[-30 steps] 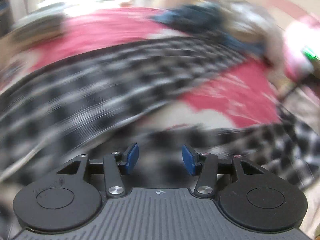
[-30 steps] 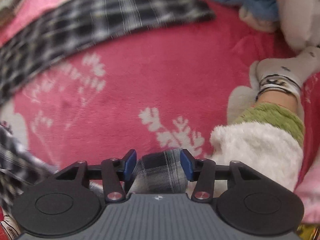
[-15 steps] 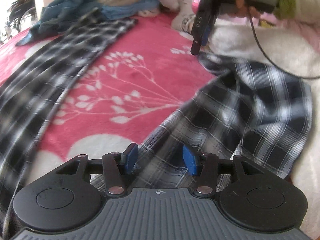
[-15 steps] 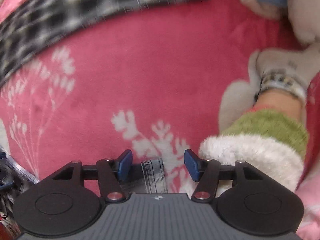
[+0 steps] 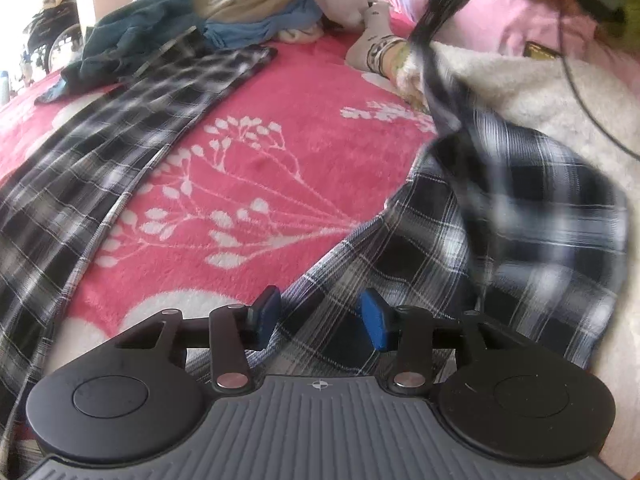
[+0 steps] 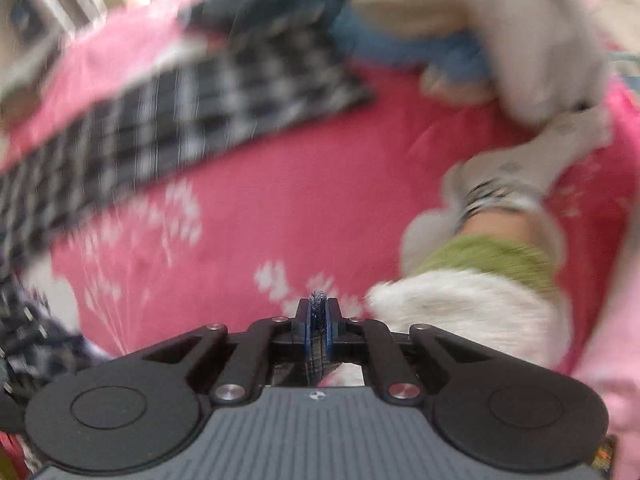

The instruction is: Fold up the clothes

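While my right gripper pinches the black-and-white plaid cotton garment, my closing left gripper, not yet gripping, may miss it.

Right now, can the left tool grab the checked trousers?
Probably yes. The left tool is closing with the checked trousers already lying between its fingers, and nothing is in the way.

Bedroom – pink blanket, clothes pile.
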A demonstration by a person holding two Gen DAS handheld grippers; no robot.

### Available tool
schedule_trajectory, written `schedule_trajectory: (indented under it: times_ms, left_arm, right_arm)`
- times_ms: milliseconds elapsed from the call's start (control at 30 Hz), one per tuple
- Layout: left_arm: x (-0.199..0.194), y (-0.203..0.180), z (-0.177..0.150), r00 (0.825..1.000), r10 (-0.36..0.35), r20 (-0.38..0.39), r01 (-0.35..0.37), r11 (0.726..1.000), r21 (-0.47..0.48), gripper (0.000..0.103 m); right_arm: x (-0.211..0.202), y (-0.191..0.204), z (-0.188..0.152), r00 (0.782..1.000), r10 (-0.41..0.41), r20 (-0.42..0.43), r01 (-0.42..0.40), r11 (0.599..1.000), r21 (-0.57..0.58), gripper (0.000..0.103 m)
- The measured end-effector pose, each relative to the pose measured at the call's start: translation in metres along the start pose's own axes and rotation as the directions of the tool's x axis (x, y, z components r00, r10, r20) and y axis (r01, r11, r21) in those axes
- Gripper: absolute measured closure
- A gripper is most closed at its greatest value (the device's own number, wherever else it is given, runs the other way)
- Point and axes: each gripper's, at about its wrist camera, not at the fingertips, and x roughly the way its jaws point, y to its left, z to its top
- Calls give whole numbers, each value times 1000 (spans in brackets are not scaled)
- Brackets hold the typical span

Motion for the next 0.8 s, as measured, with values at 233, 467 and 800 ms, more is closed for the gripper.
schedule_trajectory:
  times_ms: [233,467,800]
  left_arm:
    - [-4,-3,4,998,63,14,-63,998,-29,96]
    - [-24,11,12,971,222,83,-213,971,-111,97]
    - [-21,35,13,954,295,49,-282,942,-182,98]
  right_arm:
    - [-39,-41,-3,992,-10,123,-9,988,153,96]
    - [-43,-55,-6,986,-7,165,-33,971,236,96]
    - [-18,-32,20,981,-25,194,-13,982,190,96]
